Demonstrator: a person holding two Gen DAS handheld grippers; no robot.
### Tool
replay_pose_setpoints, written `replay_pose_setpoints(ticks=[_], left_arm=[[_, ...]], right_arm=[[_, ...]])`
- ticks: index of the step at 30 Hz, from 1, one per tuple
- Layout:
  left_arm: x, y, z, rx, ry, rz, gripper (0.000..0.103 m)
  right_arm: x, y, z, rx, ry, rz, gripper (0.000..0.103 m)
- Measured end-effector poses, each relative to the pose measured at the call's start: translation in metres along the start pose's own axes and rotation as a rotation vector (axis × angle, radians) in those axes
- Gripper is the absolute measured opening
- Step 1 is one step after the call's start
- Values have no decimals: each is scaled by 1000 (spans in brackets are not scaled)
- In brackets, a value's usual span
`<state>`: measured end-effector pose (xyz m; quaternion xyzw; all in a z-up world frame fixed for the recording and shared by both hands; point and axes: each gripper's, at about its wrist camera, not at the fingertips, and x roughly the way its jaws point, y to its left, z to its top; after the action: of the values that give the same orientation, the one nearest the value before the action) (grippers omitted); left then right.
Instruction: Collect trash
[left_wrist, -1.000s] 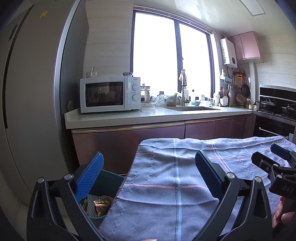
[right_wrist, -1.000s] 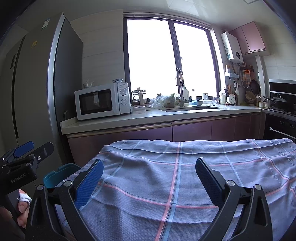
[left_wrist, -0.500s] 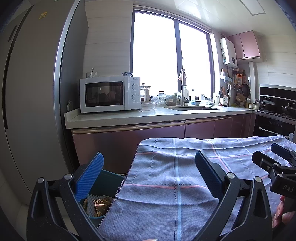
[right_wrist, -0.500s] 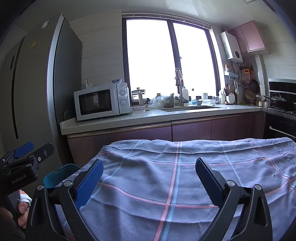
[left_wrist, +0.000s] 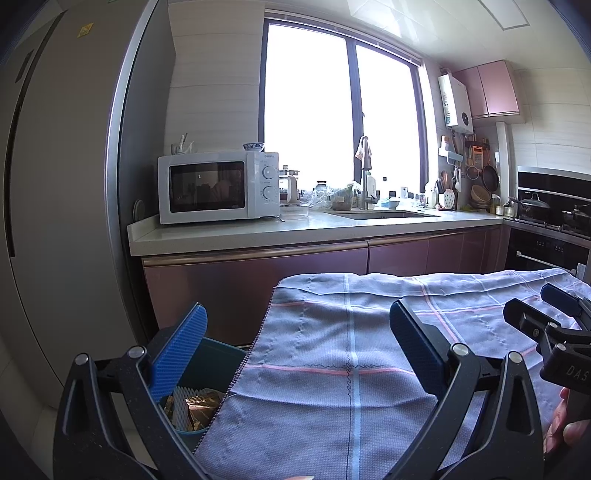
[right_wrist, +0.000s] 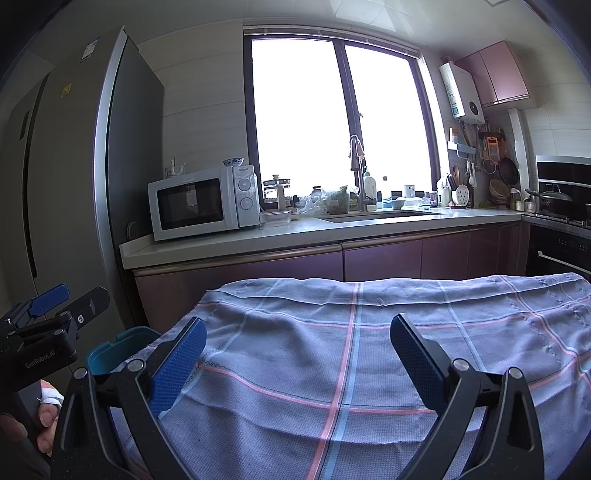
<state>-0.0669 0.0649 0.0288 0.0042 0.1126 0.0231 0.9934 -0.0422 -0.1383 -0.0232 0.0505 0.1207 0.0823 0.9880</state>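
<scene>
Both grippers hover over the cloth-covered table (right_wrist: 369, 350), empty. The left gripper (left_wrist: 295, 354) has its fingers spread wide and grips nothing; the right gripper (right_wrist: 295, 363) is likewise wide apart and bare.

The trash (left_wrist: 197, 408), a gold wrapper and a ribbed white piece, lies inside the teal bin (left_wrist: 218, 360) at the table's near left edge, directly below the left gripper's left finger. No loose litter shows on the checked cloth (left_wrist: 351, 354) in either view.

Risks, as judged: the cloth overhangs the bin's right rim, so a low pass by either gripper could snag the fabric and drag it or tip the bin. The two grippers sit near each other; a careless crossing move could knock them together. If more litter lies outside these views, the task is not complete.

View differences: the left wrist view looks down into the bin and shows its contents; the right wrist view shows only the bin's rim (right_wrist: 122, 345), with the contents hidden. The right wrist view shows more of the cloth's right side, which the left view cuts off.
</scene>
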Motion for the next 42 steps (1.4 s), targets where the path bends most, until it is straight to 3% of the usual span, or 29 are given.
replay_pose_setpoints(ticks=[42], left_arm=[[5,-3,-4,8,6,-6,97]], right_arm=[[0,0,1,5,1,-4,96]])
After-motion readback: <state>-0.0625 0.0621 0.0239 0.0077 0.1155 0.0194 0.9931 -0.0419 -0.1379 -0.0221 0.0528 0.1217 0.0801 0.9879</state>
